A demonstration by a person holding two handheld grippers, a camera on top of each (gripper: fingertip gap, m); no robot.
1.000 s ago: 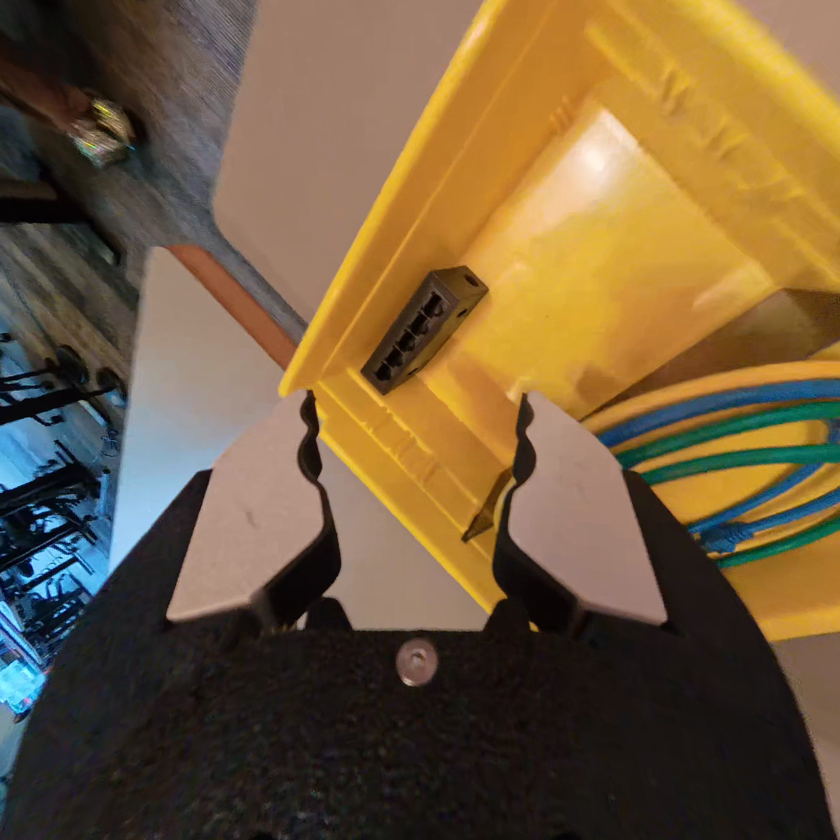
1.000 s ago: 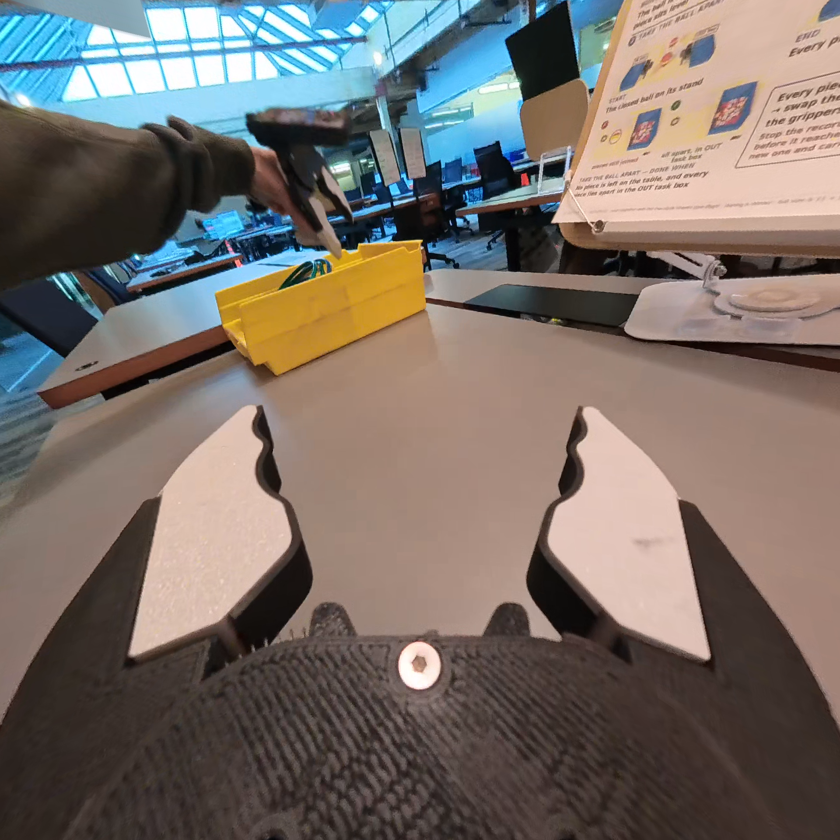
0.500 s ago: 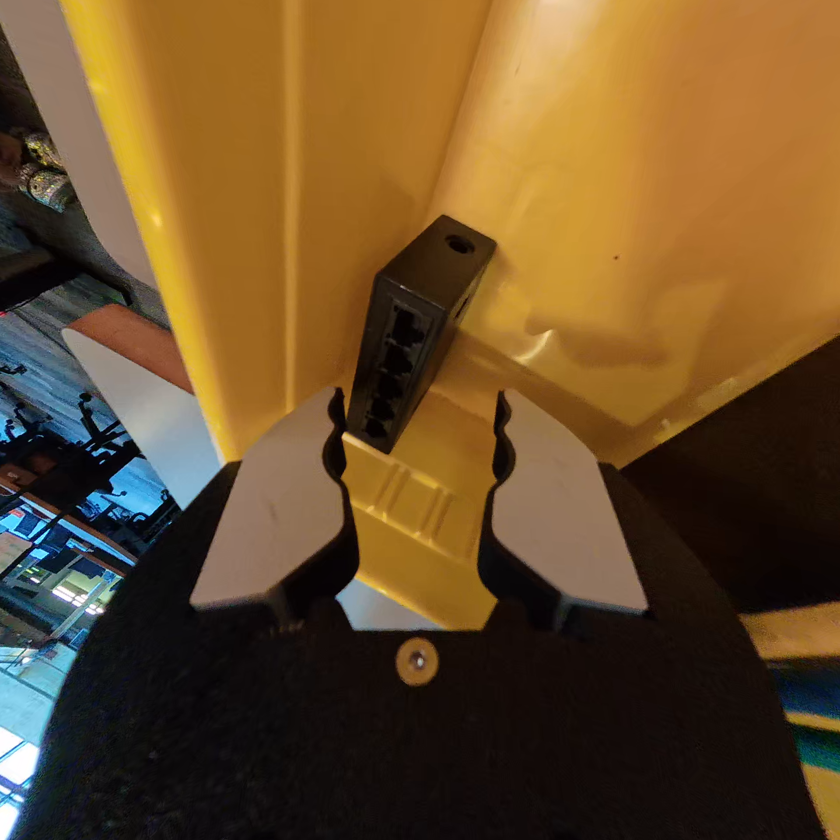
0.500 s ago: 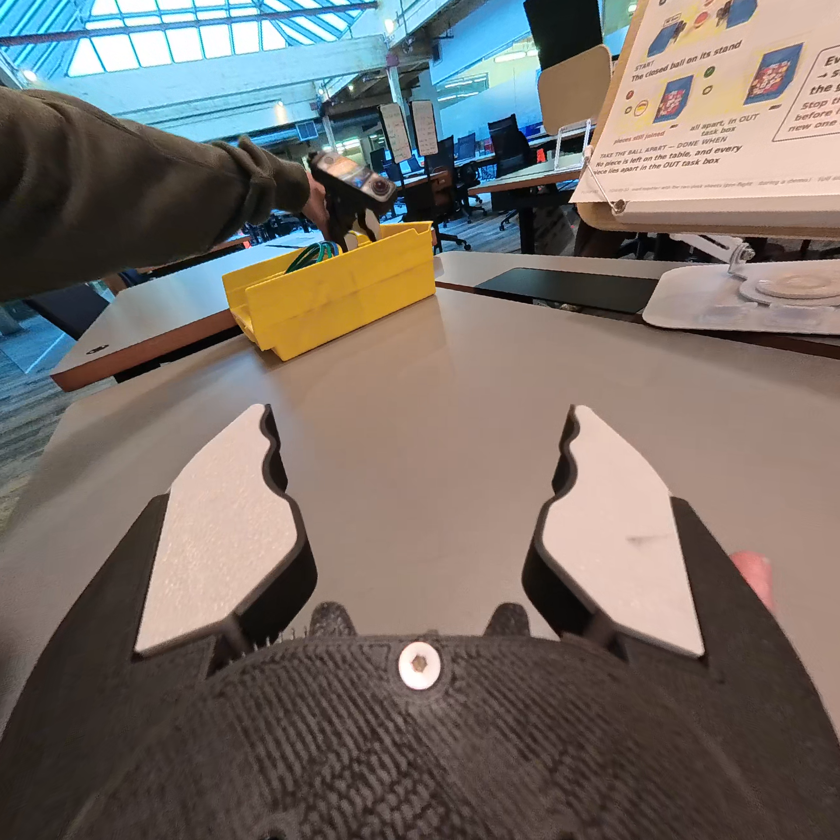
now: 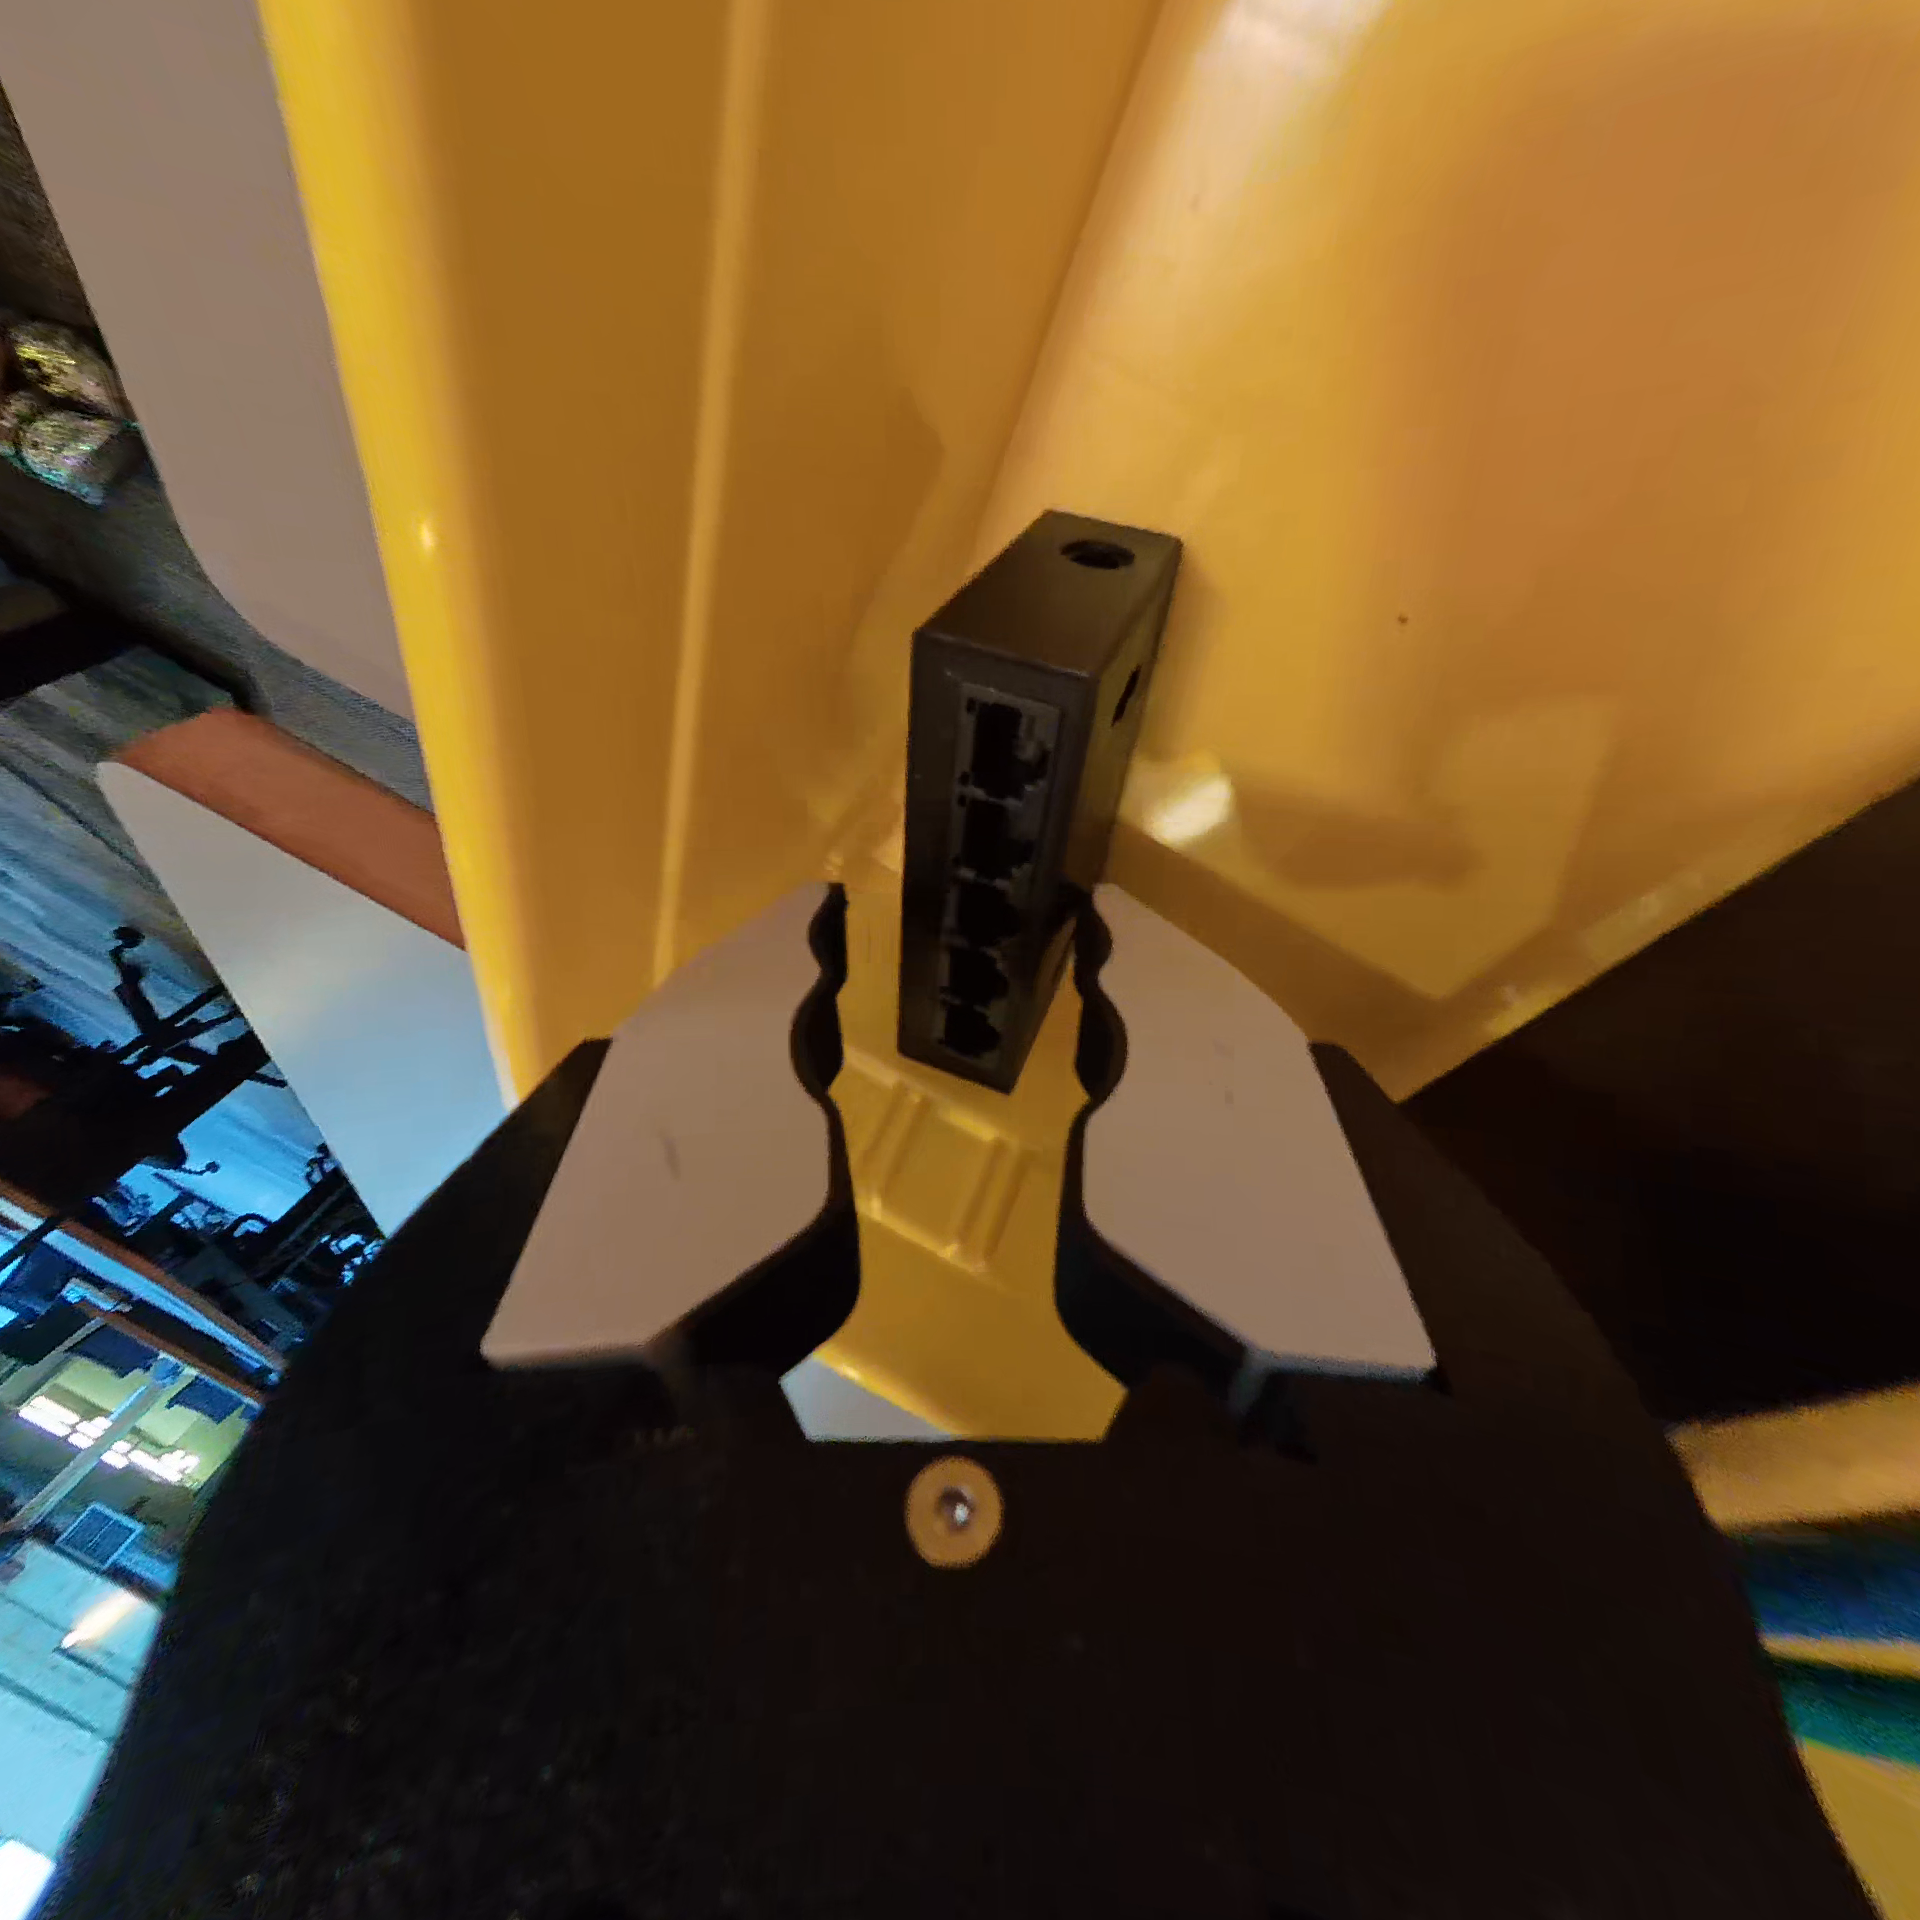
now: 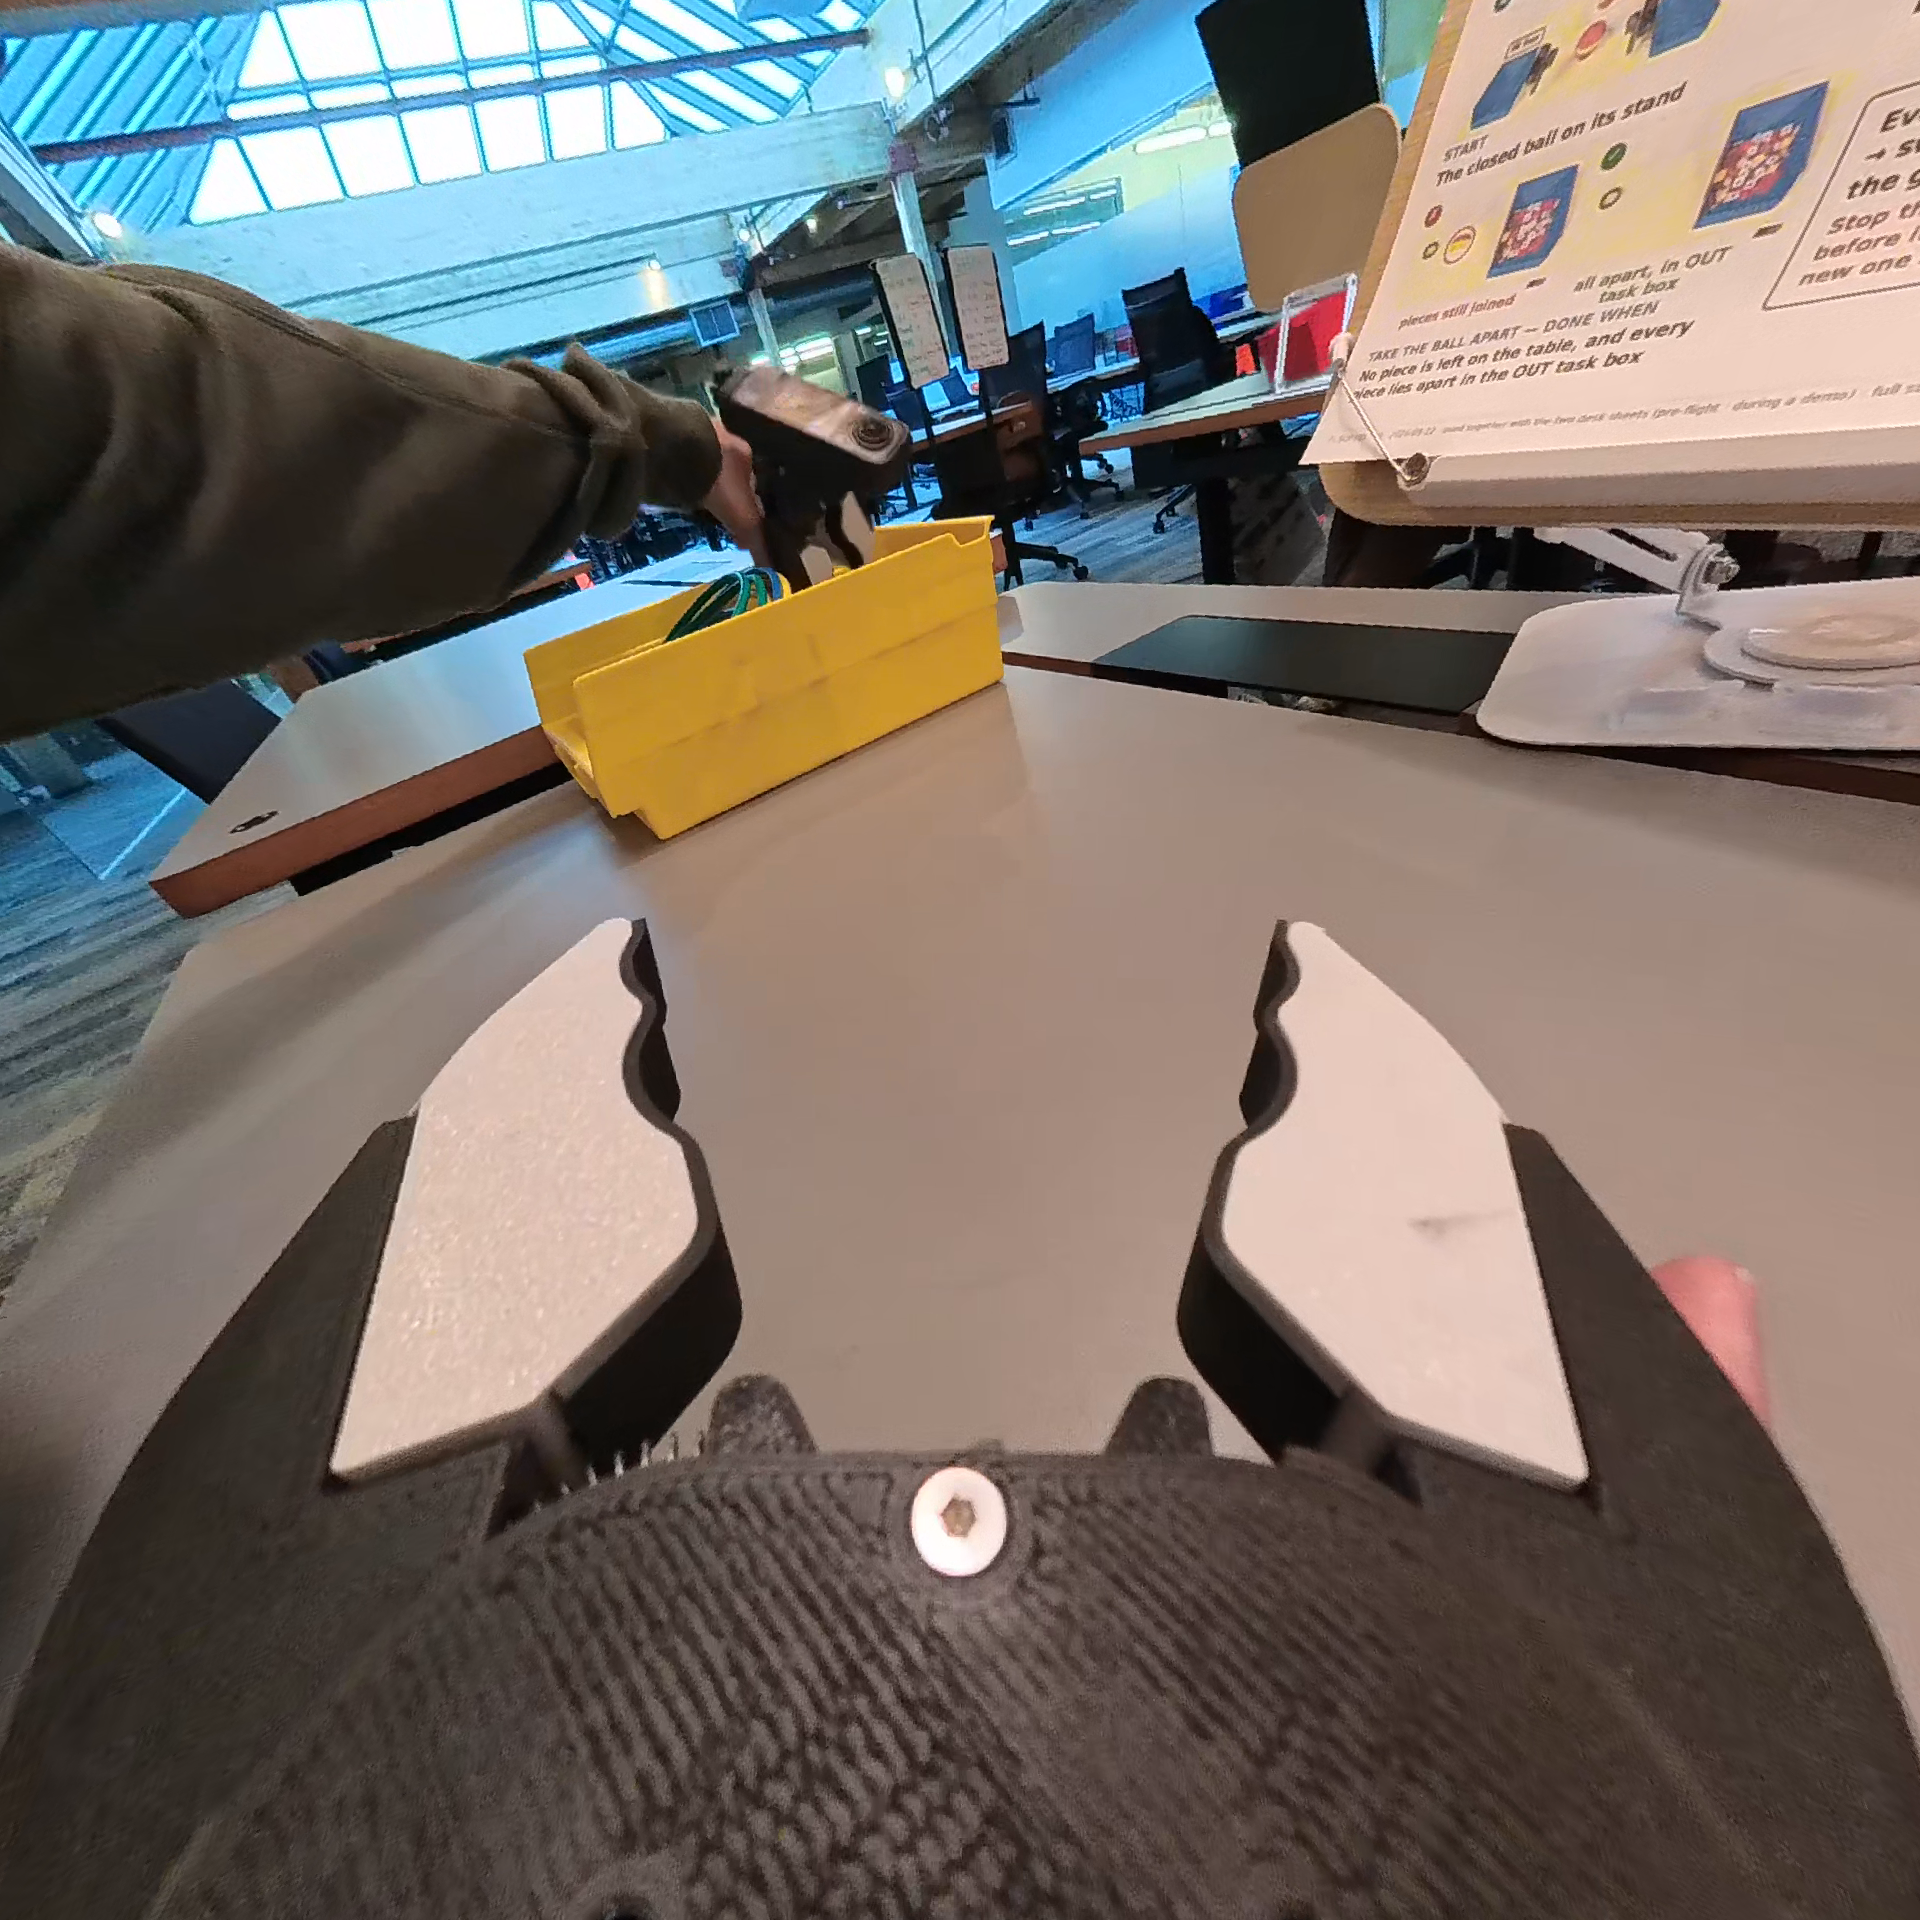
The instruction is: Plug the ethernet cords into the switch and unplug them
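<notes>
A small black switch (image 5: pixel 987 873) with a row of empty ports stands on end in a corner of the yellow bin (image 5: pixel 1455 416). My left gripper (image 5: pixel 956 914) straddles its lower end. The right finger (image 5: pixel 1195 1091) touches the switch and a narrow gap shows at the left finger (image 5: pixel 707 1122). Coiled blue and green ethernet cords (image 5: pixel 1860 1600) lie blurred at the lower right. In the right wrist view the bin (image 6: pixel 790 675) sits at the table's far left, with cords (image 6: pixel 727 603) and the left gripper (image 6: pixel 821 551) inside. My right gripper (image 6: pixel 958 925) is open and empty over the table (image 6: pixel 1039 1039).
A tilted board with a printed sheet (image 6: pixel 1662 260) stands at the far right above a white base plate (image 6: pixel 1714 686). A black mat (image 6: pixel 1299 655) lies behind the bin. A person's sleeve (image 6: pixel 260 468) reaches across the left. The table's edge (image 6: pixel 135 1039) is at the left.
My left gripper dropped into the bin, turned to line up with the switch and narrowed its jaws around it. My right gripper stayed open, tilting down slightly.
</notes>
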